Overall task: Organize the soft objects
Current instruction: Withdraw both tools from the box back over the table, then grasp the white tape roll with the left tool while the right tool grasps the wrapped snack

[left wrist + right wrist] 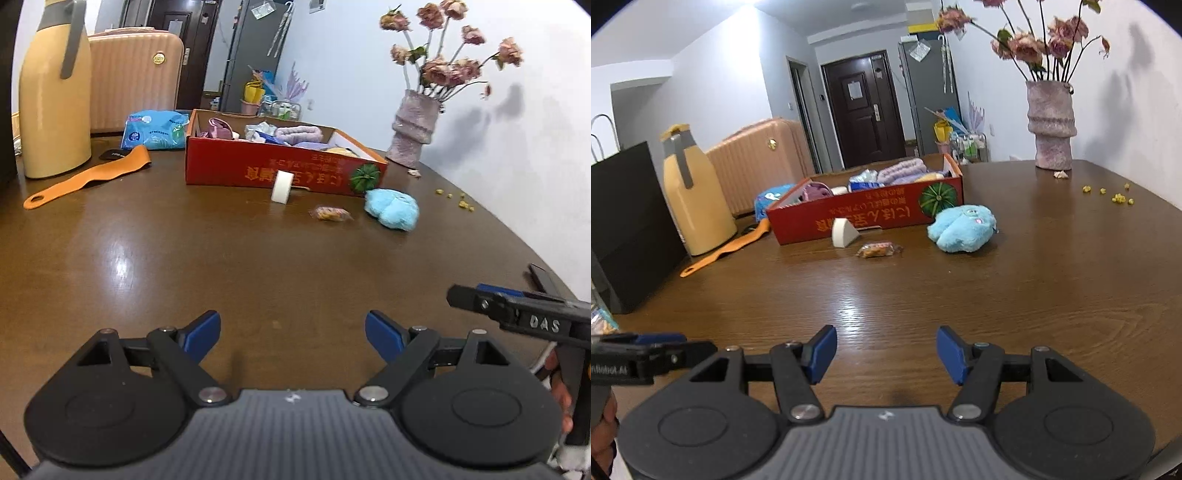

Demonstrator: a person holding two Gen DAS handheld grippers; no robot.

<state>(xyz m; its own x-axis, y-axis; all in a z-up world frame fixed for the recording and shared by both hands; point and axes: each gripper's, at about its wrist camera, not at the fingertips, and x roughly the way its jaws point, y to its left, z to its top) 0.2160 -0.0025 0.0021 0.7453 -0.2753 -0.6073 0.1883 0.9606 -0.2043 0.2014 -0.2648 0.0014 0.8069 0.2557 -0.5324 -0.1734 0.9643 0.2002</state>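
A red cardboard box (236, 162) (886, 218) sits at the far side of the brown table, holding purple towels and other soft items. In front of it lie a light blue plush toy (392, 208) (962, 229), a white wedge sponge (282, 187) (843, 232) and a small wrapped snack (330, 213) (878, 250). My left gripper (293, 334) is open and empty, low over the near table. My right gripper (886, 354) is open and empty too, also well short of the objects.
A yellow thermos jug (55, 96) (696, 199), an orange strap (85, 179), a blue wipes pack (155, 129) and a black bag (628, 221) stand at the left. A vase of dried flowers (415, 125) (1051, 125) and yellow crumbs (1108, 195) are at the right.
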